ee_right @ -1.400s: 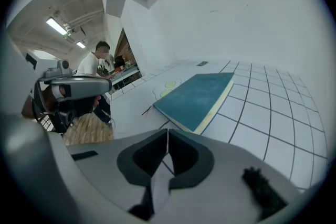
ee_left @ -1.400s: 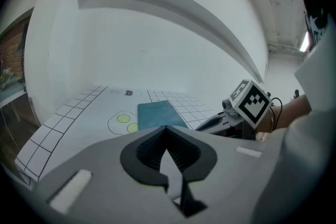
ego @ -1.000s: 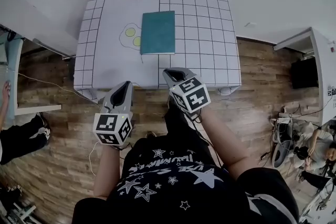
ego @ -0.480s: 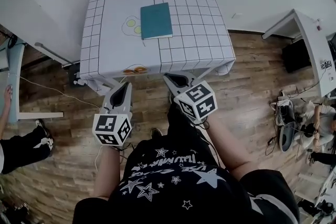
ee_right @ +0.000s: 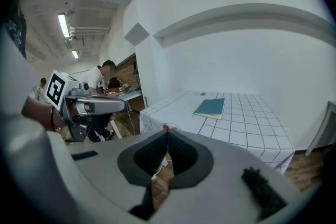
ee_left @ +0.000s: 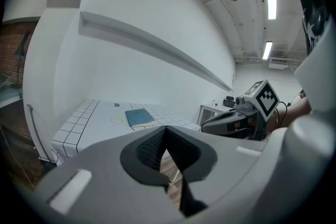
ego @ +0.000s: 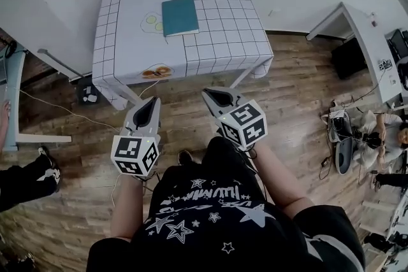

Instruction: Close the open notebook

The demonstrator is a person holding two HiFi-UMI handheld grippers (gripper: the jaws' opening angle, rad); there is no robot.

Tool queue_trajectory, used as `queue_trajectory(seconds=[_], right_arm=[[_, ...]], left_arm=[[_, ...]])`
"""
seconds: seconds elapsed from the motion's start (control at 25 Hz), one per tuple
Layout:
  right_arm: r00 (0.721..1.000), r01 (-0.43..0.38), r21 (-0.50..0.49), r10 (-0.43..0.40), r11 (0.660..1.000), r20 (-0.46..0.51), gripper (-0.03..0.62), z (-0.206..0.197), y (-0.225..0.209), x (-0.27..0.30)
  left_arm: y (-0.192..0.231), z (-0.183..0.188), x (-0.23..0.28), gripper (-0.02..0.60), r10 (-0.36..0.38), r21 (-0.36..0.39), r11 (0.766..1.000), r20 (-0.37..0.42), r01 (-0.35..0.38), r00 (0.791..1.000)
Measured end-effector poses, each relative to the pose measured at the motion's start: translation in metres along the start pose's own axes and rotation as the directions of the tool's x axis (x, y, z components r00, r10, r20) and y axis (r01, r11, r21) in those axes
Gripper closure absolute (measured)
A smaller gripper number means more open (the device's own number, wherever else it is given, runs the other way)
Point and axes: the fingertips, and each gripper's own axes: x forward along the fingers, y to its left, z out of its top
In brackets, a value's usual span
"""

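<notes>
On gridded tablecloth (ego: 220, 41) lies a rectangular notebook (ego: 180, 16) (teal, flat).

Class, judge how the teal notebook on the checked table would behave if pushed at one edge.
Lying flat and closed, the notebook would probably slide, not tip or roll. It looks thin, so likely light. The table cloth might bunch under it.

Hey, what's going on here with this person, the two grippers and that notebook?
A person stands apart from the table, holding a left gripper and a right gripper over the wooden floor. Both have their jaws together with nothing between them. The teal notebook lies closed on the table, and neither gripper touches it.
</notes>
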Motion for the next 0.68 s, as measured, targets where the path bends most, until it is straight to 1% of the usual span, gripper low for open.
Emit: queue_trajectory(seconds=[0.12, 0.24, 0.36, 0.48, 0.68], right_arm=[[1.0, -0.026, -0.019, 0.026, 0.999, 0.008, 0.577, 0.0, 0.008, -0.008], [0.998, -0.057, -0.031, 0.058, 0.998, 0.03, 0.577, 0.001, 0.012, -0.02], [0.997, -0.065, -0.03, 0.066, 0.997, 0.043, 0.577, -0.004, 0.008, -0.043], [0.997, -0.046, -0.004, 0.046, 0.999, 0.057, 0.579, -0.014, -0.003, -0.071], [0.997, 0.006, 0.037, -0.009, 0.999, 0.077, 0.577, -0.03, -0.025, -0.112]], left_arm=[[-0.009, 0.0, -0.01, 0.572, 0.015, 0.007, 1.0, 0.005, -0.015, 1.0], [-0.018, 0.005, -0.015, 0.572, 0.042, -0.001, 0.999, 0.024, -0.042, 0.999], [-0.036, 0.005, -0.02, 0.572, 0.068, -0.003, 0.998, 0.031, -0.068, 0.997], [-0.059, 0.006, -0.025, 0.572, 0.084, 0.0, 0.996, 0.036, -0.084, 0.996], [-0.105, 0.006, -0.031, 0.572, 0.082, 0.011, 0.997, 0.044, -0.082, 0.996]])
